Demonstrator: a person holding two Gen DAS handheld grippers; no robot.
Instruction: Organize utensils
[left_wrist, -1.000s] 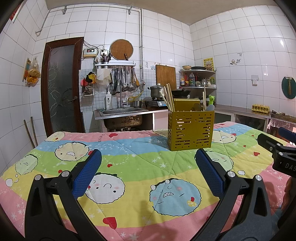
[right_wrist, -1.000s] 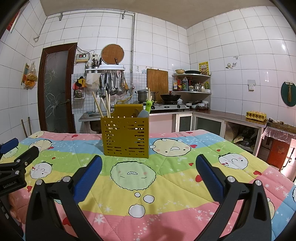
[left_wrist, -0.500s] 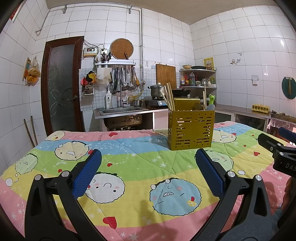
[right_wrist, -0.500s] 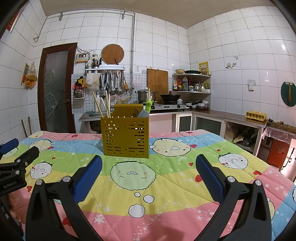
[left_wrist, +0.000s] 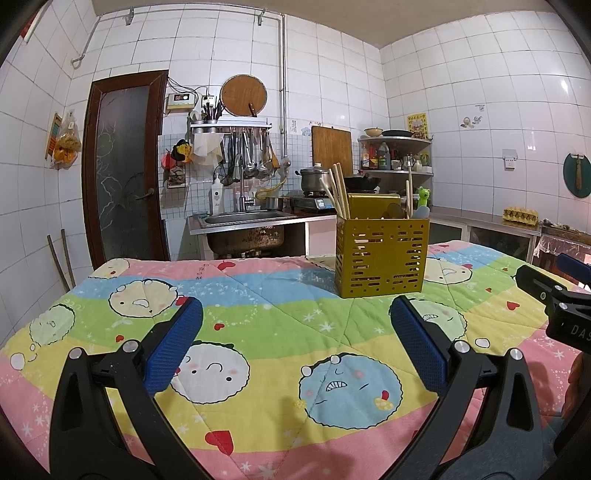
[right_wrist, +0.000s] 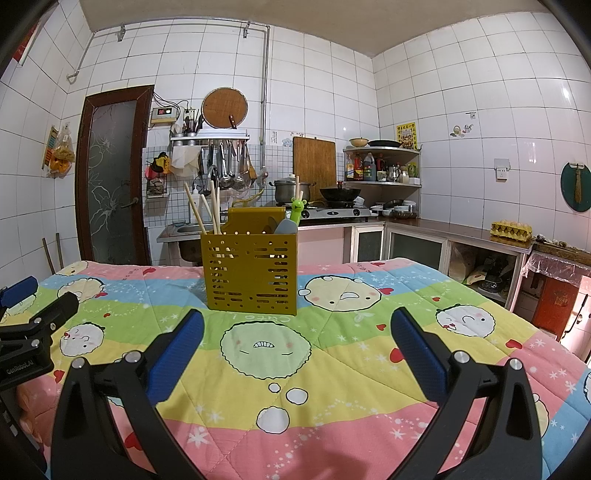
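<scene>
With both the left gripper (left_wrist: 295, 343) and right gripper (right_wrist: 295, 347) wide and empty above the table (right_wrist: 332, 369), the caddy (right_wrist: 251, 269) (chopsticks (right_wrist: 203, 208) already inside) stands ahead; approach slowly, avoid tipping it.

**White-tiled kitchen around a quilt-covered bench**

White glossy tiles (left_wrist: 461, 74) cover the walls to the ceiling, with bright glare spots on the right wall. A dark wooden door (left_wrist: 123, 166) with patterned glass stands at left. Beside it a steel sink (left_wrist: 243, 221) sits under a rail of hanging ladles (left_wrist: 247, 155). A round board (right_wrist: 224, 107) and a rectangular cutting board (right_wrist: 314, 162) lean on the wall. Corner shelves (right_wrist: 382, 166) carry bottles. The bench (right_wrist: 332, 369) wears a cartoon-print quilt.
</scene>
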